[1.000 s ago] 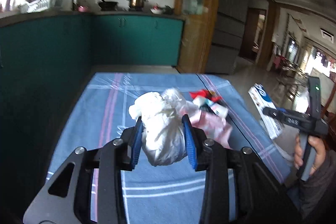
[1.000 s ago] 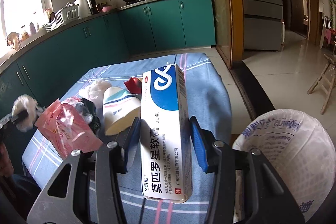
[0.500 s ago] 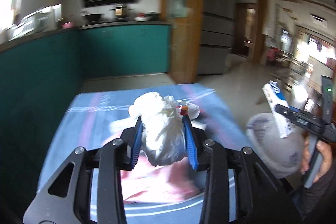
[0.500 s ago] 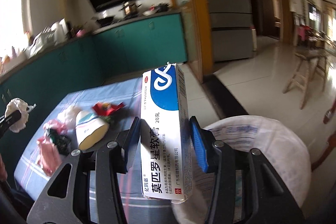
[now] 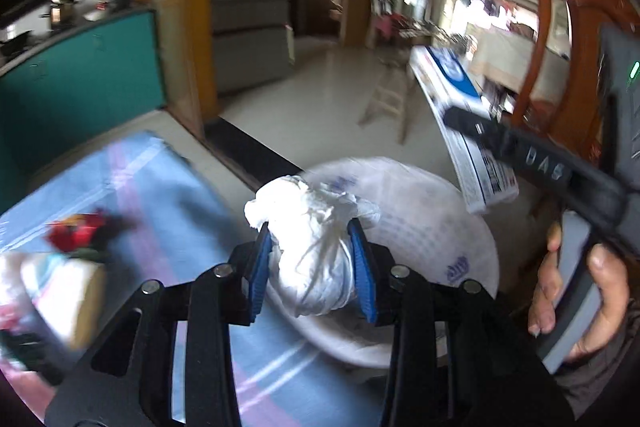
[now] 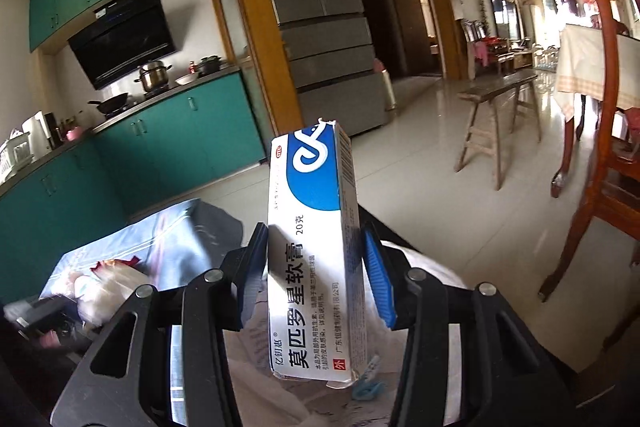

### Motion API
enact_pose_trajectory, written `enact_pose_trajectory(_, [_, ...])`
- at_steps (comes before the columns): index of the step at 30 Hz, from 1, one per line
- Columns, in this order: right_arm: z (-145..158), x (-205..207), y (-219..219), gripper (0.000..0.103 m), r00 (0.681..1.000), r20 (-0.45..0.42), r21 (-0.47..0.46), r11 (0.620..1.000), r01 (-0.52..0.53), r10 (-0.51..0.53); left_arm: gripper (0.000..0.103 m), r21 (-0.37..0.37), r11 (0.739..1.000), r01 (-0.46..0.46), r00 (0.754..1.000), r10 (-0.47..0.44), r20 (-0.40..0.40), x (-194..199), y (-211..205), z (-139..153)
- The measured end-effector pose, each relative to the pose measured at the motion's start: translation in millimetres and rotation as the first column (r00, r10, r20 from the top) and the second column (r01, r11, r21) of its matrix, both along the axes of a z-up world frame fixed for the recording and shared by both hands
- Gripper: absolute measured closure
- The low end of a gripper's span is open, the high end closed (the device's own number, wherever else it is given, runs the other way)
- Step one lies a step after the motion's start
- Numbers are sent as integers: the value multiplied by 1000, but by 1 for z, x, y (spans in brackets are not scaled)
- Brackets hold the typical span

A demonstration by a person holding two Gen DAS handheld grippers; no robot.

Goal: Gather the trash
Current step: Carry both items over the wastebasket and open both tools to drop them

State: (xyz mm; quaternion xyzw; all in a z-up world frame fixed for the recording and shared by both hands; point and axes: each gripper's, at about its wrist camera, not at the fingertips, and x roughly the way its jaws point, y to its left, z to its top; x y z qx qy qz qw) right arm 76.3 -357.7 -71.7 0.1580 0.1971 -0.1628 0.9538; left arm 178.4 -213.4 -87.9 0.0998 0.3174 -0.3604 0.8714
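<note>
- Crumpled tissue wad [image 5: 316, 259]: between the blue pads of the left gripper [image 5: 312, 267], jaws opening, above the white bag [image 5: 432, 227].
- Medicine box [image 6: 312, 255]: clamped upright in the right gripper [image 6: 316, 267], over the same bag.
- Blue tablecloth [image 5: 168, 195]: leftover litter at left.

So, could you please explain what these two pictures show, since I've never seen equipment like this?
No robot here: a person holds a two-finger gripper in each hand, each with a fisheye camera looking along its fingers. The left camera shows the left gripper with a crumpled white tissue wad between its blue pads, its jaws opening, over a white trash bag. At right in that view, the person's hand holds the right gripper. The right camera shows that gripper clamped on a blue and white ointment box. More trash, including a red wrapper, lies on the blue checked tablecloth.
</note>
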Motion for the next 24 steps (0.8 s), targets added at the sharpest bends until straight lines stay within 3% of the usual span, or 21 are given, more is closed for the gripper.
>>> enact_pose_trajectory(3, [-3, -4, -6, 56, 1000, -9, 4, 1000, 11, -11, 58, 19, 998, 65, 996, -64, -58, 2, -36, -22])
enact_pose_trajectory(5, [-6, -6, -11, 56, 1000, -22, 11, 1000, 17, -17, 45, 29, 996, 90, 993, -87, -78, -1, -49, -29])
enact_pose_trajectory(6, [-7, -5, -11, 56, 999, -29, 15, 1000, 19, -19, 36, 33, 994, 100, 992, -98, -79, -2, -52, -32])
enact_pose_trajectory(9, [-12, -5, -17, 55, 998, -55, 32, 999, 22, -20, 29, 57, 994, 91, 995, -89, -39, -3, -52, -33])
enact_pose_trajectory(14, [-14, 1, -10, 50, 996, -85, 35, 999, -10, 13, 20, 51, 999, -1, 1000, 2, -14, 6, -30, -20])
enact_pose_trajectory(18, [-8, -1, -4, 20, 998, -60, 12, 1000, -8, 8, 18, 70, 994, -79, 996, 75, 57, 6, 6, 4])
enact_pose_trajectory(24, [-13, 9, 2, 14, 997, -79, 37, 999, -17, 19, 16, 128, 956, -264, 956, 241, 168, 22, 82, 27])
